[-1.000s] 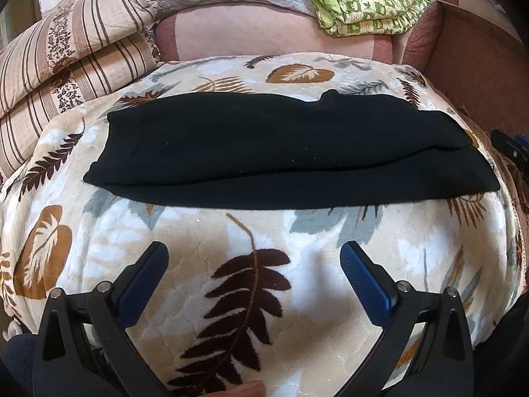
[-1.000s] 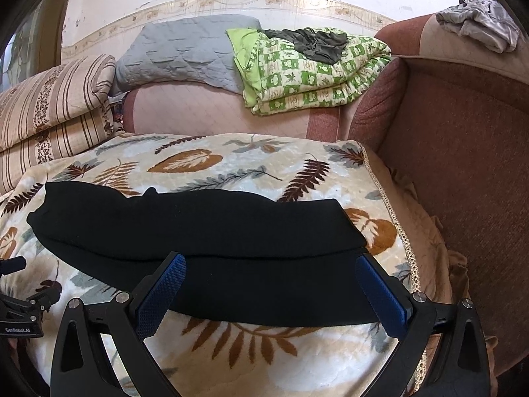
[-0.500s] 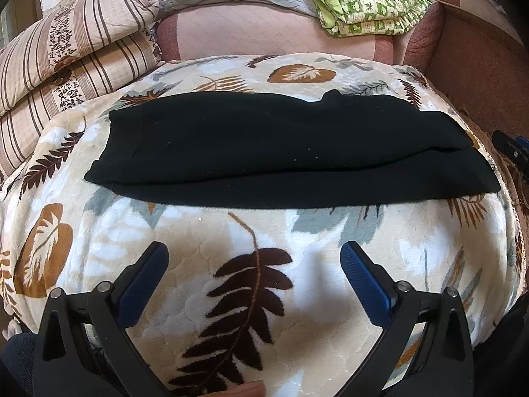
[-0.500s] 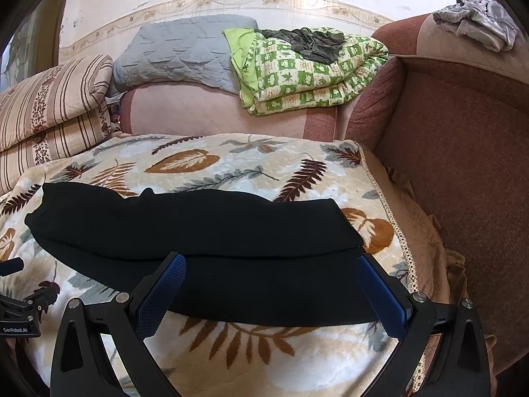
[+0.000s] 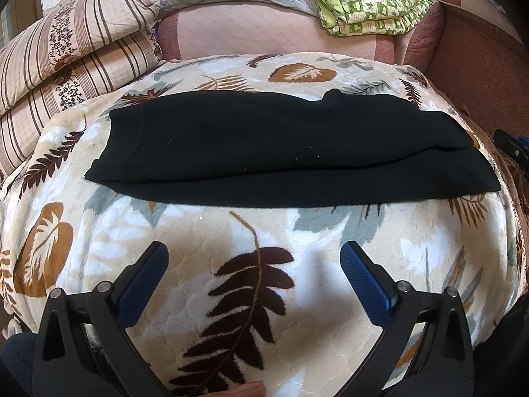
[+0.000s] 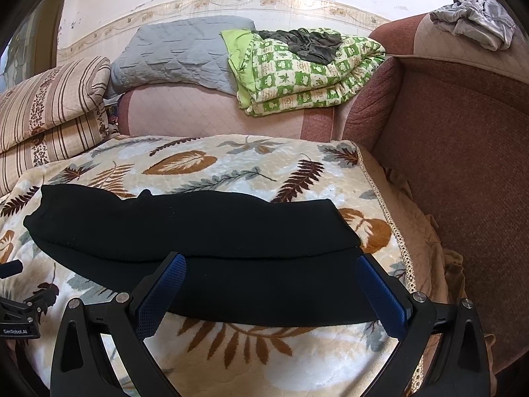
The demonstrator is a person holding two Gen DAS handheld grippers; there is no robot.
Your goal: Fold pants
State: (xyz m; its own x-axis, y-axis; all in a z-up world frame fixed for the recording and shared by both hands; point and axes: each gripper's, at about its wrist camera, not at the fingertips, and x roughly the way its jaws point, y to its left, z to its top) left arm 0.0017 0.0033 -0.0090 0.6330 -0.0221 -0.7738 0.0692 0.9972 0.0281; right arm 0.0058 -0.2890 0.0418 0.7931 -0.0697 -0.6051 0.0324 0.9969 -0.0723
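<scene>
Now, left wrist view:
Left tongs (image 5: 254, 258): spread wide and released, nothing between the blue pads, held over the leaf-print blanket (image 5: 297, 264) just short of the pants.
Pants (image 5: 281, 152): black, folded lengthwise into a long band, lying flat across the blanket; the upper layer sits a little behind the lower one, so a strip of the lower layer shows along the near edge.
Right tongs (image 5: 512, 145): only a black and blue piece at the frame edge, just past the right end of the pants.
Striped quilt (image 5: 66, 53): stacked behind the left end of the pants.
Fingertip (image 5: 244, 390): at the bottom edge, below the pants.

Right wrist view:
Right tongs (image 6: 269, 264): spread wide and released, gripping nothing; both blue pads appear over the near edge of the pants (image 6: 198, 231), towards their right end.
Left tongs (image 6: 20, 307): seen at the frame edge beside the left end of the pants; the body carries the white lettering "GenRobot.AI".
Green checked quilt (image 6: 307, 72): folded on the sofa back behind the pants, a dark garment (image 6: 307, 44) on top.
Grey quilt (image 6: 178, 53): left of the green one.
Grey cloth (image 6: 476, 20): crumpled on the sofa arm, far right of the pants.
</scene>
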